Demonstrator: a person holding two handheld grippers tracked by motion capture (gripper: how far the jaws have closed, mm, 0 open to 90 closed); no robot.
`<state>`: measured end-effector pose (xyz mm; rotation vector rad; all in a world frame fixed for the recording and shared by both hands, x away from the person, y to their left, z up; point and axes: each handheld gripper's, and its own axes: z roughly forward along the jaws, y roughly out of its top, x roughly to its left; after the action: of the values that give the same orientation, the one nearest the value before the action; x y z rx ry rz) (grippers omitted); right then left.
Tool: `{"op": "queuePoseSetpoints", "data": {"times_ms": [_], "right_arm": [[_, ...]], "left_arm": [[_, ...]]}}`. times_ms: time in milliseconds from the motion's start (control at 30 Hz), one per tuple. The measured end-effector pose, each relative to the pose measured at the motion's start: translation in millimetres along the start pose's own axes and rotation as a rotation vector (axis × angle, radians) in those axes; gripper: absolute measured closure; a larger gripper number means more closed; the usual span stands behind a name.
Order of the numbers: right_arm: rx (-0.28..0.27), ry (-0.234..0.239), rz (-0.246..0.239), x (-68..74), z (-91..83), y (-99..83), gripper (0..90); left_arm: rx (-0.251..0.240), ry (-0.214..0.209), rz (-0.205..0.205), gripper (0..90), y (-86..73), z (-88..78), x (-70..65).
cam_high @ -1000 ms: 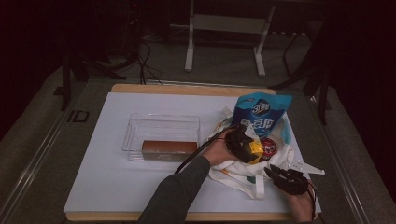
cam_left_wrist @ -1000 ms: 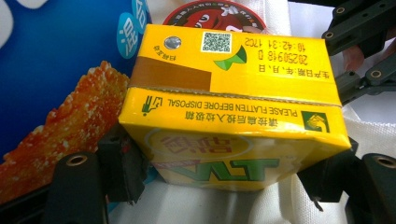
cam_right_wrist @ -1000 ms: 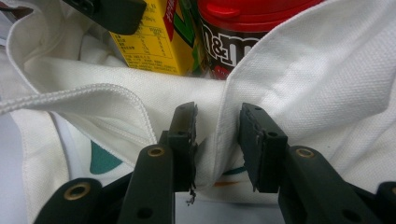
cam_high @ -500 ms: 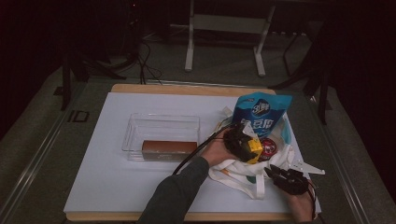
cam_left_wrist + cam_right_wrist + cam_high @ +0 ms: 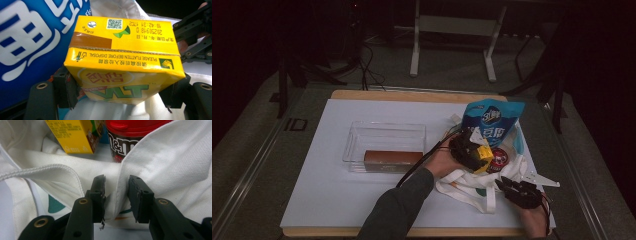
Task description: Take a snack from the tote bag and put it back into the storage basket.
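Seen from the high view, the left gripper (image 5: 476, 155) hangs over the mouth of the white bag (image 5: 472, 182) and holds the yellow carton (image 5: 483, 154), just beside the blue pouch (image 5: 492, 124) and the red-lidded jar (image 5: 499, 156). The right gripper (image 5: 507, 185) sits at the bag's near edge. A clear tray (image 5: 384, 132) with a brown box (image 5: 393, 158) lies well apart to the left on the table (image 5: 337, 200).

From the left gripper view, the carton (image 5: 125, 62) sits between the two jaws, which press on both its sides; the pouch (image 5: 37, 42) is just behind.

From the right gripper view, the jaws stand partly closed and a fold of the bag's cloth (image 5: 117, 195) is pinched between them. Beyond them the carton (image 5: 72, 135) and the jar (image 5: 127, 140) rest inside the bag.
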<state>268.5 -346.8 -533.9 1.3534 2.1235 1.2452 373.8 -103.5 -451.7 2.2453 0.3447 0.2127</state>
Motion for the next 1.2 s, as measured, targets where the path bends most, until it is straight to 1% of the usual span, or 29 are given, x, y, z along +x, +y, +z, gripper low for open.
{"op": "queuePoseSetpoints", "data": {"times_ms": [100, 300, 433, 633, 800, 833, 933, 1067, 1133, 1200], "right_arm": [[0.0, 0.0, -0.001, 0.0, 0.0, 0.0, 66.4], [-0.001, 0.0, -0.003, -0.1, 0.1, 0.0, 66.4], [0.0, -0.001, -0.001, 0.0, 0.0, 0.0, 66.4], [-0.003, -0.001, -0.003, -0.1, 0.2, 0.0, 66.4], [-0.002, -0.002, -0.006, -0.2, 0.1, -0.1, 66.4], [-0.002, -0.002, -0.005, -0.2, 0.1, -0.1, 66.4], [-0.002, -0.001, -0.002, -0.2, 0.1, -0.1, 66.4], [-0.002, -0.001, -0.004, -0.2, 0.1, -0.1, 66.4], [-0.002, -0.001, -0.003, -0.2, 0.1, -0.1, 66.4], [-0.002, -0.001, -0.002, -0.2, 0.1, -0.1, 66.4]], "left_arm": [[0.004, 0.005, 0.006, 28.7, 1.5, -4.1, -0.5], [-0.003, 0.006, 0.002, 28.7, 4.6, -14.2, -0.4], [-0.011, -0.001, -0.007, 28.7, 6.5, -21.8, 0.7], [-0.006, -0.013, 0.004, 28.7, 9.2, -30.8, -1.4], [-0.019, -0.016, -0.01, 28.7, 10.2, -36.5, 0.1], [-0.028, -0.017, -0.02, 28.7, 10.4, -39.8, 0.9], [-0.034, -0.011, -0.022, 28.7, 10.9, -44.8, 1.5], [-0.043, -0.013, -0.024, 28.7, 11.1, -53.0, 3.0], [-0.049, -0.011, -0.032, 28.7, 11.2, -56.7, 3.5], [-0.051, -0.007, -0.033, 28.8, 11.2, -58.8, 3.7]]}}
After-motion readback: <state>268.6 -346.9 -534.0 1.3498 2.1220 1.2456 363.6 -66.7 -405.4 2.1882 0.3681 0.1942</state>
